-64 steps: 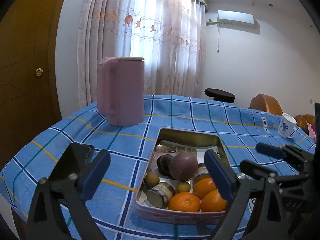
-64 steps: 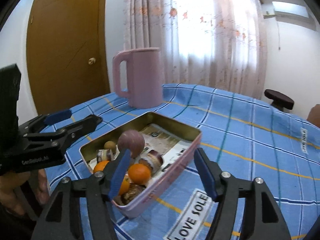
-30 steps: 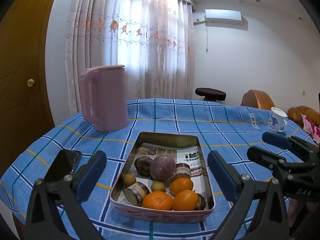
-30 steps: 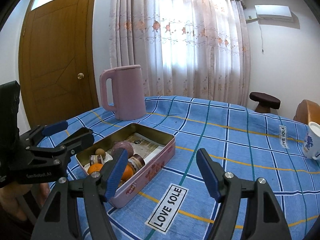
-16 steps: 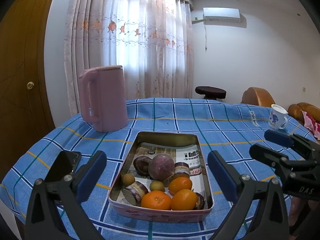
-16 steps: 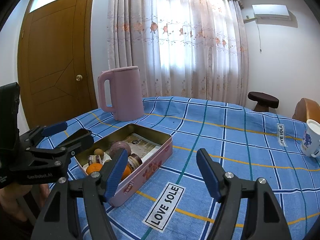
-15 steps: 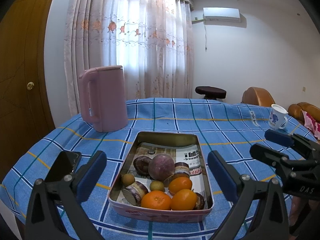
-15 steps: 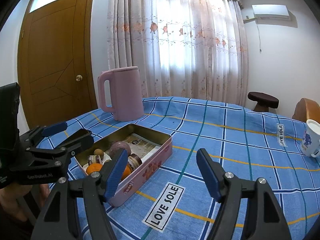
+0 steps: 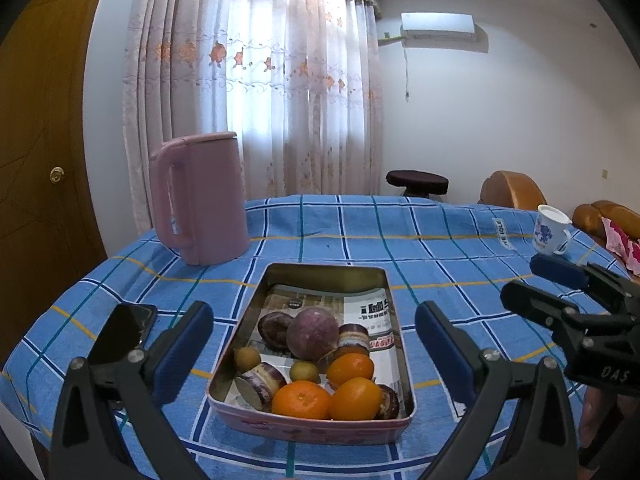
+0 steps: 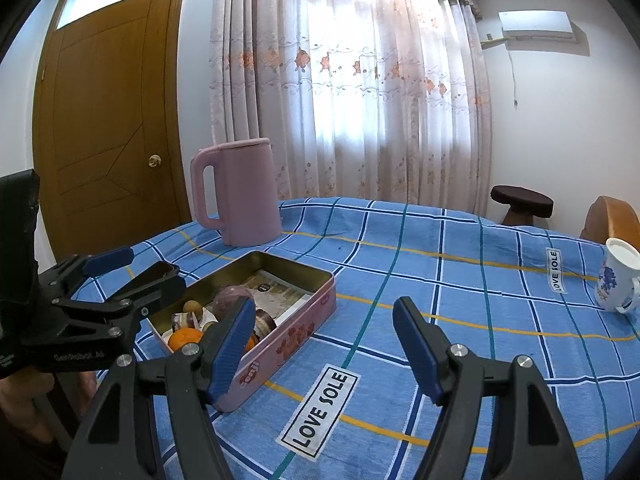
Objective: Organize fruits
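Observation:
A pink metal tin [image 9: 304, 426] lined with newspaper sits on the blue checked tablecloth. It holds a round purple fruit [image 9: 312, 333], oranges [image 9: 301, 399], small yellow-green fruits [image 9: 303, 370] and purple-and-white pieces [image 9: 262, 378]. My left gripper [image 9: 314, 342] is open and empty, held back from the tin's near end. My right gripper [image 10: 324, 340] is open and empty, right of the tin [image 10: 280, 344] over bare cloth. Each gripper shows in the other's view, the right [image 9: 560, 292] and the left [image 10: 128, 272].
A tall pink jug [image 9: 200, 200] stands behind the tin on the left. A black phone [image 9: 122, 330] lies left of the tin. A white cup with blue print [image 9: 550, 236] stands at the far right. The table edge runs just below the tin.
Both grippers have drawn back and up from the tin over two seconds, so it looks smaller and farther. In the last half second almost nothing has moved.

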Available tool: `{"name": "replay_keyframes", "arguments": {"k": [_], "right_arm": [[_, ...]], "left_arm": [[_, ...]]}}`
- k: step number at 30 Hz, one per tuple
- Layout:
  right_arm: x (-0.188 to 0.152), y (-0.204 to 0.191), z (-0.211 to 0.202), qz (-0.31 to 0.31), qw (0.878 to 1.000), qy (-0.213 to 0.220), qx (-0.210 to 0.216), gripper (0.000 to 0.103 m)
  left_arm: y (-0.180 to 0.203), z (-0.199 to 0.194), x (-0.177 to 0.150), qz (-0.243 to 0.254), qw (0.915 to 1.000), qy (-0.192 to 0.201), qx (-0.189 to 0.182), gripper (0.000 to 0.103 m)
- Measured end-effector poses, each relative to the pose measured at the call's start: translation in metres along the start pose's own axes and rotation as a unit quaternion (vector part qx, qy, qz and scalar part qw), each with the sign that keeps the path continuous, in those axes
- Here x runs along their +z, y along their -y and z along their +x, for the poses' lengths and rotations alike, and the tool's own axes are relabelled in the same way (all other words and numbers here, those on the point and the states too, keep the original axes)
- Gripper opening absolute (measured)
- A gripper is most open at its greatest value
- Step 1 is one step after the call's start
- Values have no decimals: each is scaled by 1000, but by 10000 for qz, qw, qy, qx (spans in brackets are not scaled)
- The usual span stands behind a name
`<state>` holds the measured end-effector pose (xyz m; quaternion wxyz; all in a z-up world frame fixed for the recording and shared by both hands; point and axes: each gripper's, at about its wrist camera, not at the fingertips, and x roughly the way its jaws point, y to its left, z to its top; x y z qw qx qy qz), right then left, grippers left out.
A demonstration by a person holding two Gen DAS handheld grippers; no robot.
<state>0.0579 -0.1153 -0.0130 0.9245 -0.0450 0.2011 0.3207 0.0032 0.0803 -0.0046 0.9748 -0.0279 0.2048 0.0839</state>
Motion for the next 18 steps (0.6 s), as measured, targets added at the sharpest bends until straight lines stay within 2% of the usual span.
{"name": "replay_keyframes", "arguments": {"k": [8, 18], "right_arm": [[-1, 2, -1, 23, 10000, -4, -28, 73], [-5, 8, -2, -19, 9999, -78, -94, 73]], "left_arm": [[0, 4, -1, -36, 9999, -109, 82, 103], [5, 3, -2, 31, 9999, -110, -48, 103]]}}
